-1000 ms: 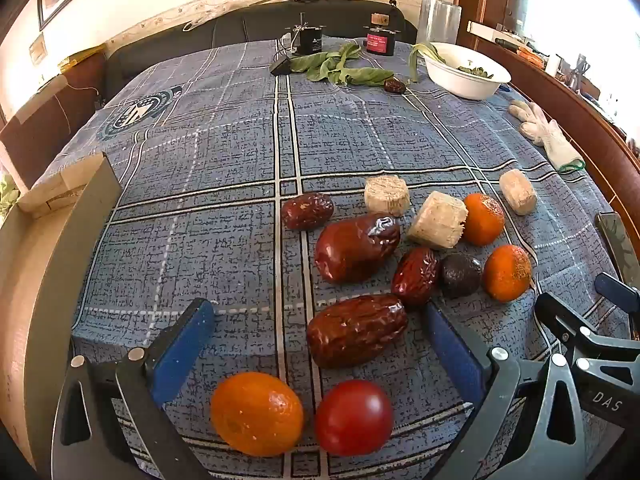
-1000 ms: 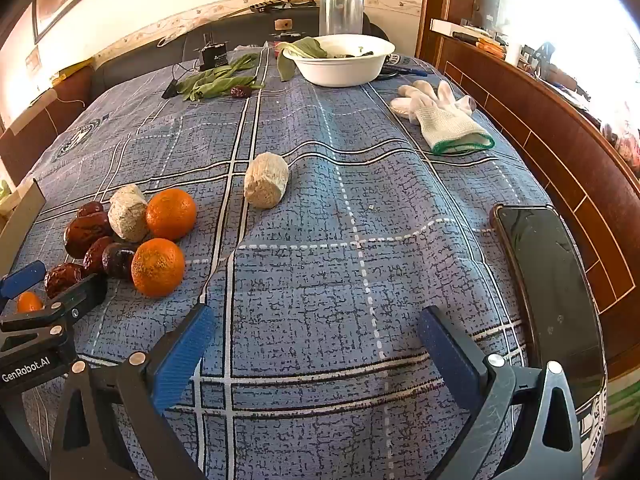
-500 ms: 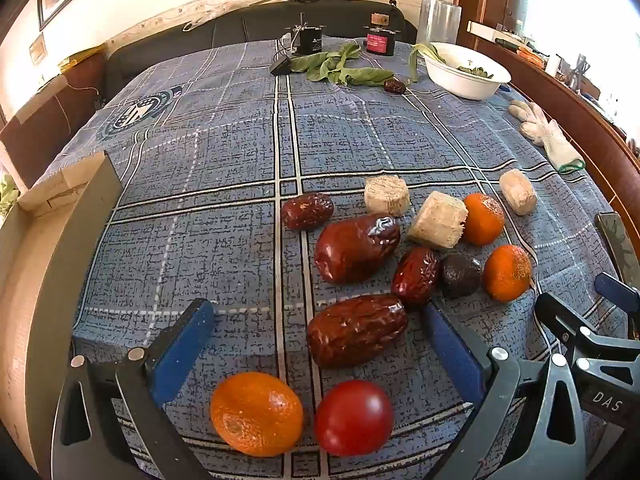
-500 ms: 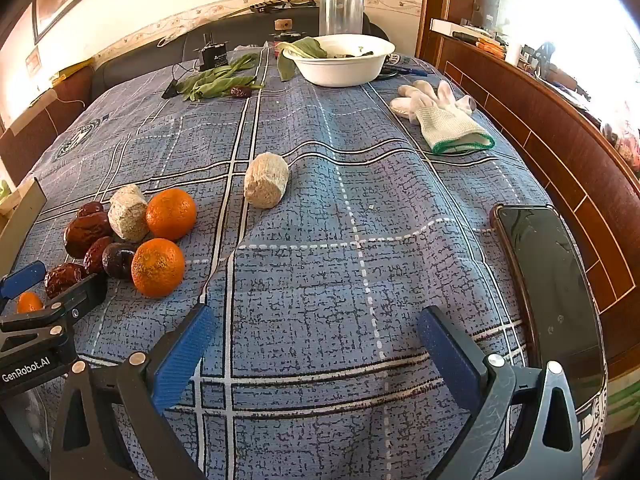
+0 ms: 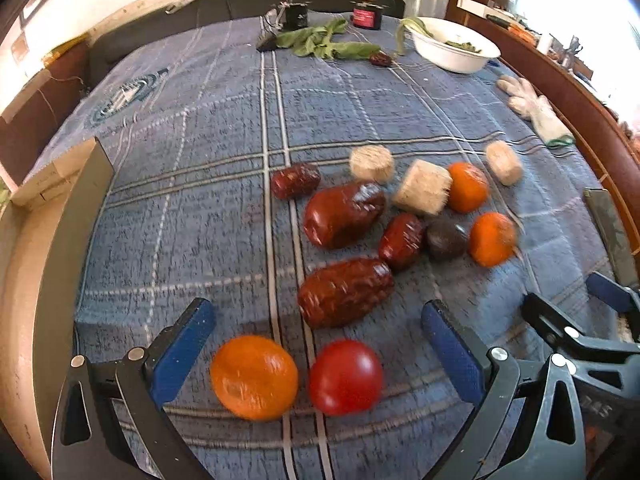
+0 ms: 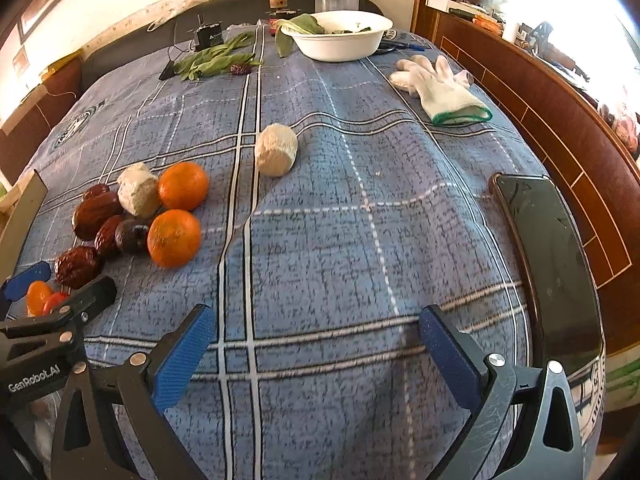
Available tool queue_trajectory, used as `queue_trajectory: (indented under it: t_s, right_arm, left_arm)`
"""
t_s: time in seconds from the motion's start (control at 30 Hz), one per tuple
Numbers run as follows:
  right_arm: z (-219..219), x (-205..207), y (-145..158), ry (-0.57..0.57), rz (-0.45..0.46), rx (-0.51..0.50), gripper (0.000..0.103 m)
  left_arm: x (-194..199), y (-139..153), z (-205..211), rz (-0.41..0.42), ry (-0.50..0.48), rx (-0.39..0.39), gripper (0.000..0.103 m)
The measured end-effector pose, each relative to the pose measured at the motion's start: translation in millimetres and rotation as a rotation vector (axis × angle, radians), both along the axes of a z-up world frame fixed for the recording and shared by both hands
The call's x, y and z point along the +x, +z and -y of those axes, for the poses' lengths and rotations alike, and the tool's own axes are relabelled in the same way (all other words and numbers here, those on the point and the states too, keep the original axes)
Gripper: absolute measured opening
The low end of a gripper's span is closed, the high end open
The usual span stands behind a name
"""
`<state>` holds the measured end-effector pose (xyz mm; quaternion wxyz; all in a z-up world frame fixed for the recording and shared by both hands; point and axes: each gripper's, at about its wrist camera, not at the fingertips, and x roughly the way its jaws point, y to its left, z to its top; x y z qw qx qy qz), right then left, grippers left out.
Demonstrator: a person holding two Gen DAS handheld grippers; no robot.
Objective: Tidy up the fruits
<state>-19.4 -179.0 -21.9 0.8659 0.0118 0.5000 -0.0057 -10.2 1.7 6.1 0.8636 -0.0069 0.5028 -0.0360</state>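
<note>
Blue pads of the left gripper [image 5: 316, 344] stand wide apart and hold nothing. Between them, in the left wrist view, lie an orange fruit [image 5: 254, 377] and a red tomato [image 5: 345, 376], side by side and almost touching. Half a second ago these two sat at the same place between the pads, but now the whole picture is blurred and the fruits are slightly higher and nearer to the middle, so the left gripper has begun to move. Just ahead of the pads lies a big wrinkled date [image 5: 345, 291], and further ahead a second large date [image 5: 343, 214], two smaller dates [image 5: 401, 241] [image 5: 295, 180], a dark plum [image 5: 446, 239], two mandarins [image 5: 467, 187] [image 5: 492, 239] and three pale corn pieces [image 5: 423, 192]. At the far left of this gripper stands a cardboard box [image 5: 24, 264].

In the right wrist view the right gripper [image 6: 316, 344] is also spread wide and empty, over bare blue checked cloth [image 6: 320, 240]. This view is nearly the same as before, only a little blurred. The fruit heap is ahead and to its left, with one mandarin [image 6: 174, 237] nearest. A single corn piece [image 6: 276, 154] lies ahead, apart from the heap. A black phone [image 6: 550, 256] lies to the right of the gripper, and a white bowl [image 6: 340, 38] and a white glove [image 6: 442, 90] are far ahead
</note>
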Motion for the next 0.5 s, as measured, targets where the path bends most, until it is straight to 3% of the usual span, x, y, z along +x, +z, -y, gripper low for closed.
queue_trajectory:
  t_s: [0.1,0.17,0.27,0.33,0.4,0.5]
  right_arm:
    - [-1,-10,7,-0.020,0.006,-0.002,0.099]
    - [-1,-27,21,-0.035,0.075,0.016,0.099]
    - [-3,-58,44,-0.056,0.193,0.027,0.099]
    - [-6,-79,57,-0.073,0.276,0.023,0.100]
    - [-13,-104,70,-0.085,0.378,0.004,0.100]
    - [-23,-128,80,-0.097,0.466,0.009,0.100]
  left_arm:
    - [-17,13,-12,0.021,0.014,-0.101,0.092]
    - [-37,30,-22,0.105,0.047,-0.109,0.092]
    - [-80,70,-35,0.328,0.104,-0.058,0.092]
    - [-117,102,-40,0.522,0.154,0.000,0.092]
    - [-145,127,-40,0.666,0.183,0.048,0.102]
    - [-170,157,-38,0.784,0.199,0.093,0.103]
